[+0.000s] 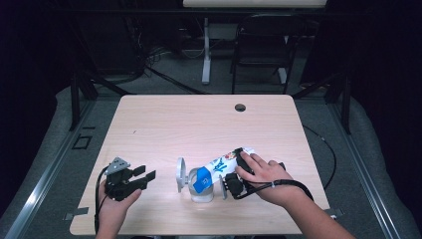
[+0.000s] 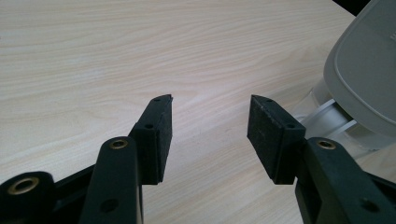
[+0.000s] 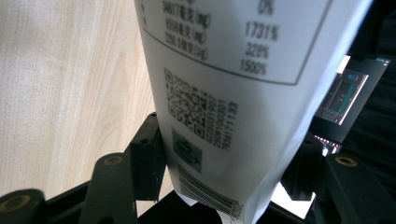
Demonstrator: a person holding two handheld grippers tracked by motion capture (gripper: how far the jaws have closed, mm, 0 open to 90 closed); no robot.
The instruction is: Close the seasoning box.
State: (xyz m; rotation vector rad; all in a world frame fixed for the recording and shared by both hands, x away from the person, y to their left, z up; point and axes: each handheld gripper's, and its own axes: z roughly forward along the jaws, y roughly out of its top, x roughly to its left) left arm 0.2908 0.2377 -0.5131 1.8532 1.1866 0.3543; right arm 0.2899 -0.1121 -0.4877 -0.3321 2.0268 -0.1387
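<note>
Both forearms are bare, with no sleeves in the high view. The left gripper is matte black plastic and carries a grey three-cornered plate on top; a thin black cable loops from it. Its two jaws are blocky black arms with brass-ringed screw holes, each ending in a flat rectangular pad of rough black rubber. The right gripper is the same black build, with brass-ringed holes on its arms too, and a thicker black cable curves over the right hand.
</note>
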